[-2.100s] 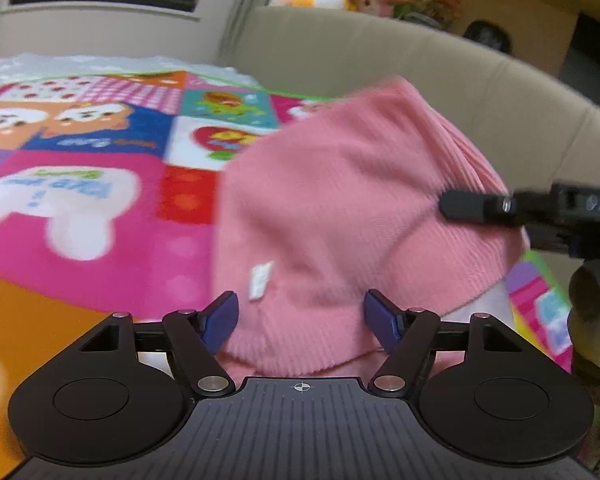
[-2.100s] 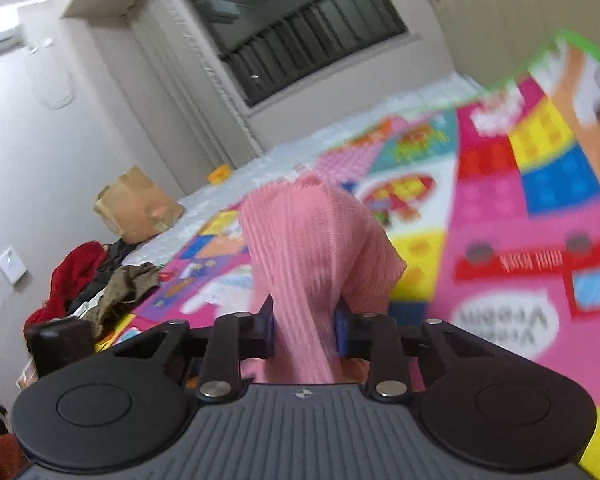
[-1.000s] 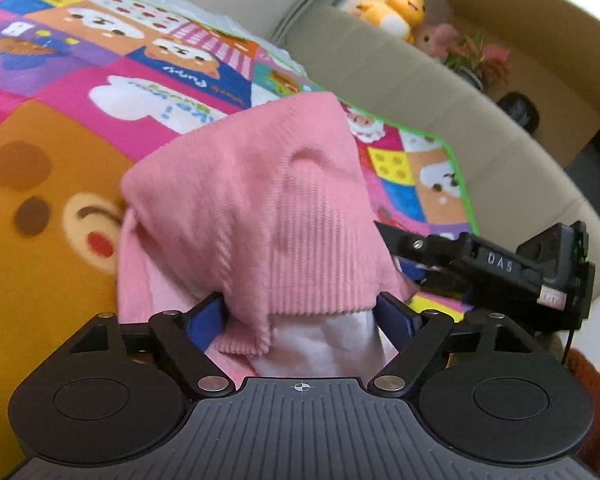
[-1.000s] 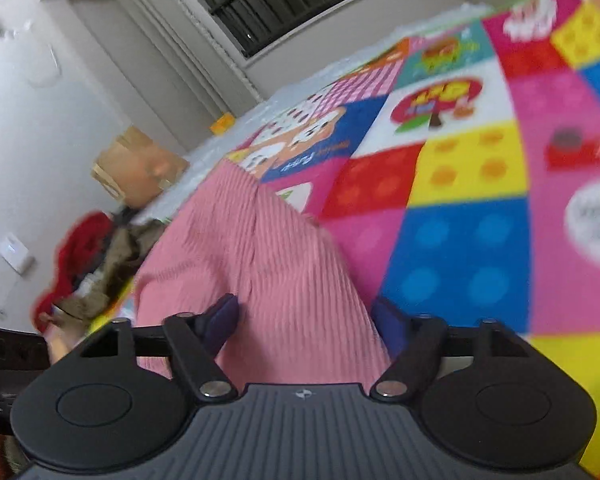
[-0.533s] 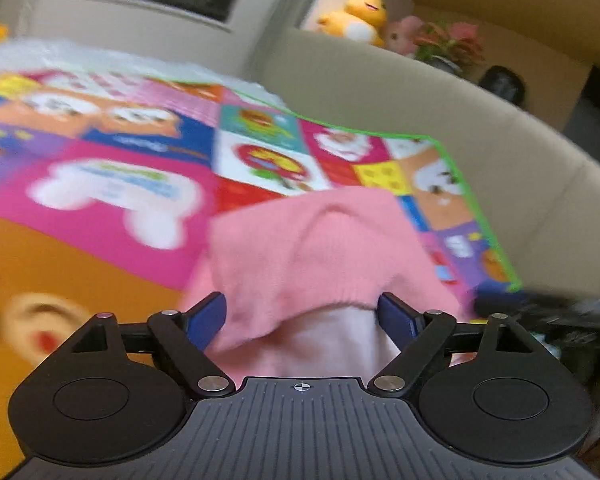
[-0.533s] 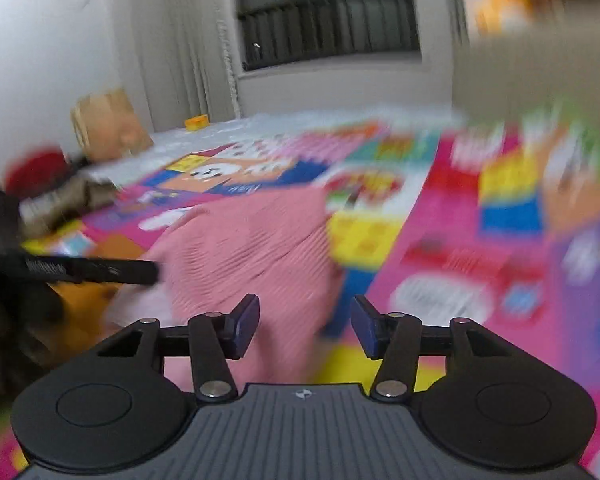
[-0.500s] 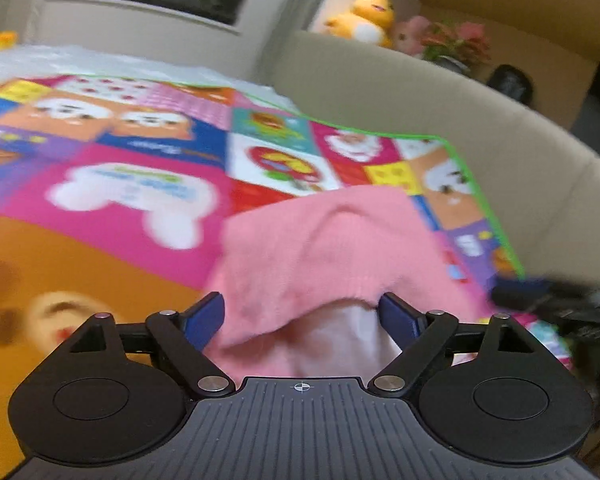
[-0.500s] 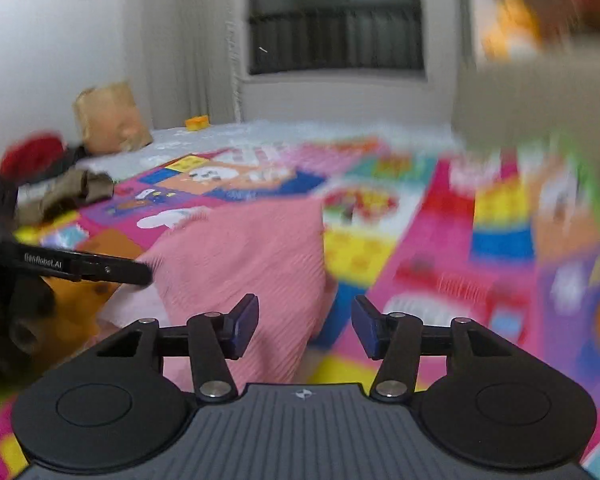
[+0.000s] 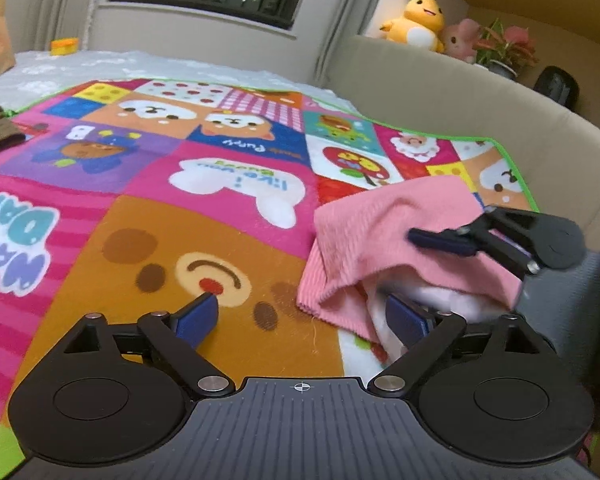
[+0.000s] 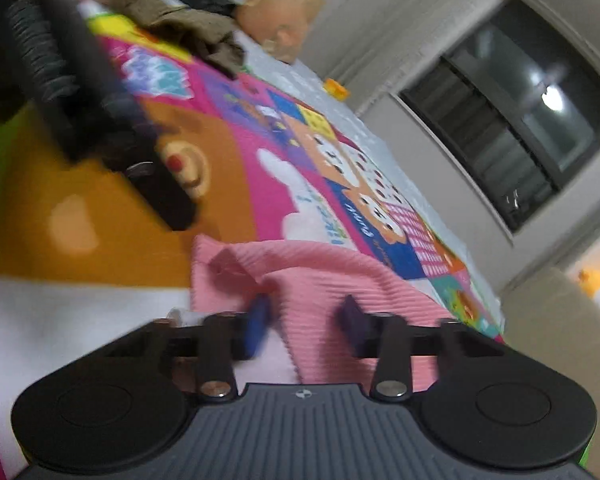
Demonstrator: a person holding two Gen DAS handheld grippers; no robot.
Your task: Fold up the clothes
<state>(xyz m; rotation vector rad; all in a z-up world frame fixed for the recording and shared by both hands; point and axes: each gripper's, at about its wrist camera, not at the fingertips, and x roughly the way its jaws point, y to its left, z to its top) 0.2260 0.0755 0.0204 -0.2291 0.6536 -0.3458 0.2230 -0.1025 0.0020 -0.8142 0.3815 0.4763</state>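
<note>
- Left wrist view: your left gripper point(image 9: 300, 316) stands wide, its jaws having just been opening, with only the playmat point(image 9: 152, 224) between the pads; the right-hand pad sits just beside the garment's near hem, apart from it as far as I can tell
- Pink ribbed garment point(image 9: 384, 236) lies in the right centre of that frame, near the mat's green edge and the beige sofa back point(image 9: 440, 92), bunched, with a pale inner layer showing at its open hem
- Right gripper point(image 9: 440, 240) reaches in from the right of that frame, its blue pads low over the pink knit
- Right wrist view is blurred: its jaws have just been closing and stand narrow, the garment point(image 10: 312, 276) lies between the pads point(image 10: 260, 320), but whether they press on the cloth I cannot tell
- Step in hand, as I judge it: one fold is laid and you are re-gripping for the next
- Next move calls for a firm pinch on an edge, then carrying it across without dragging the lower layer
- Long axis, in the left view, seems to run from lower left to upper right, open hem toward the lower left; the bunching makes this uncertain
</note>
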